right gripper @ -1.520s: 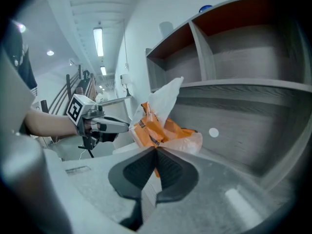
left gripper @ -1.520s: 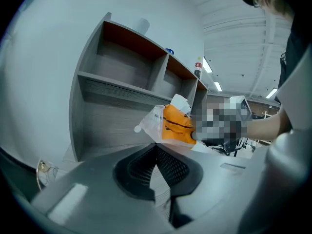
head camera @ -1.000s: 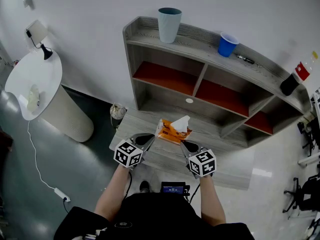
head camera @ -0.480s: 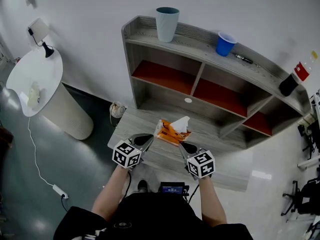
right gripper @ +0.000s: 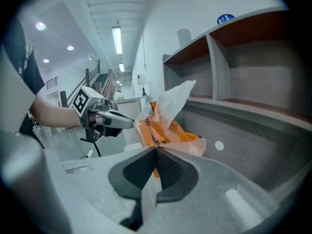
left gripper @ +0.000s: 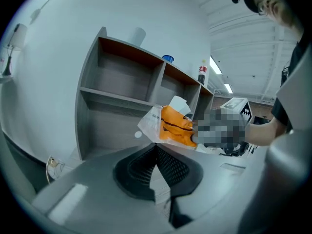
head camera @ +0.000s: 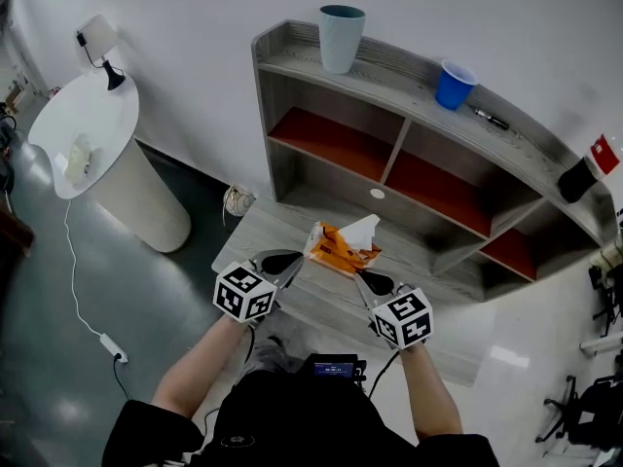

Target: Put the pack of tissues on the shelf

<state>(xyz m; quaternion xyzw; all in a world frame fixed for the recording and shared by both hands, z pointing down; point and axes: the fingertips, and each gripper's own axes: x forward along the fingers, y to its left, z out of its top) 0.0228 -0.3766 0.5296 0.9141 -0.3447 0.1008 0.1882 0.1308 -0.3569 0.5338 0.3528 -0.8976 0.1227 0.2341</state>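
Observation:
An orange pack of tissues with a white tissue sticking out of its top hangs in the air in front of the grey shelf. My left gripper is shut on the pack's left clear-plastic edge. My right gripper is shut on its right edge. In the left gripper view the closed jaws meet under the pack. The right gripper view shows the closed jaws pinching the pack, with the left gripper beyond it.
The shelf has red-backed compartments and a low grey ledge below the pack. On top stand a teal cup, a blue cup, a pen and a dark bottle. A white round table with a lamp stands left.
The head view has shifted, so the shelf sits a little higher and further right. Both grippers still hold the pack between them in about the same place.

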